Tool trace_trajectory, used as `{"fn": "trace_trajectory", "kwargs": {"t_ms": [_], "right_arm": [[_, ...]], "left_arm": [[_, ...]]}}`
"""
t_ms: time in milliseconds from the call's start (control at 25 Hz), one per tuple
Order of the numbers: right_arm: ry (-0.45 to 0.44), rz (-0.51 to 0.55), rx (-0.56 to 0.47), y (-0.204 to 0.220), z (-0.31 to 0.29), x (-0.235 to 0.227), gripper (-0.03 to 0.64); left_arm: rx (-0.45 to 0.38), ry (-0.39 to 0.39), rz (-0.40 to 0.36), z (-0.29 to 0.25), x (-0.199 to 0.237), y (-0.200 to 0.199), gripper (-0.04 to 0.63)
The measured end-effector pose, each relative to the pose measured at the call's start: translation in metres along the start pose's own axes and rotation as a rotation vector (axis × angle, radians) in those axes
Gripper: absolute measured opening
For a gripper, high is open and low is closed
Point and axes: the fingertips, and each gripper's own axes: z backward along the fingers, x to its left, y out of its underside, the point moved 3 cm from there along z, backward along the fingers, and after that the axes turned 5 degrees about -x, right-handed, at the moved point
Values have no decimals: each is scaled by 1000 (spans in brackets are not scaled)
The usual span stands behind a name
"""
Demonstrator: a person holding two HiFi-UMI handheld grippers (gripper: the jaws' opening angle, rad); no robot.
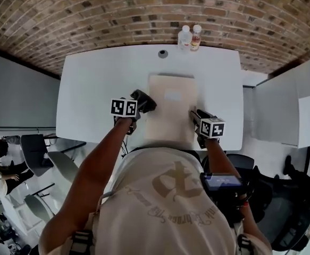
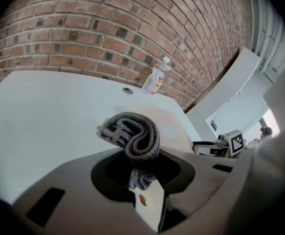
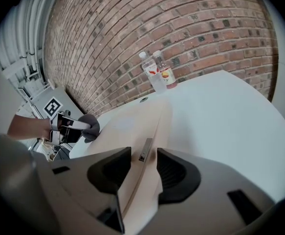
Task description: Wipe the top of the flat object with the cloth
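A pale beige flat board [image 1: 170,110] lies in the middle of the white table [image 1: 96,89]. My left gripper [image 1: 141,104] is shut on a folded grey cloth [image 1: 144,101] and hovers at the board's left edge. In the left gripper view the cloth [image 2: 135,133] bulges out of the jaws, with the board [image 2: 169,121] beyond it. My right gripper [image 1: 194,116] is at the board's near right side. In the right gripper view its jaws [image 3: 143,160] close on the board's edge [image 3: 132,126], and the left gripper's cloth [image 3: 90,126] shows at the left.
Two clear bottles [image 1: 190,37] stand at the table's far edge against the brick wall, with a small round fitting [image 1: 162,53] in the tabletop beside them. Another white desk [image 1: 282,110] adjoins on the right. Office chairs [image 1: 38,147] stand at the lower left.
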Motion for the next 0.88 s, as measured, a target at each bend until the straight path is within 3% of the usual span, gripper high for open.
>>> {"fn": "trace_trajectory", "kwargs": {"t_ms": [200, 440, 760, 880], "right_arm": [[9, 12, -19, -1, 10, 6, 175], [6, -22, 1, 20, 27, 16, 175], [-2, -85, 36, 51, 40, 24, 174], [0, -100, 39, 52, 39, 25, 166]], "left_arm": [[-18, 149, 4, -5, -37, -11, 104], [45, 291, -58, -37, -96, -9, 105], [152, 406, -181, -86, -165, -2, 106], [192, 434, -193, -103, -182, 2, 106]]}}
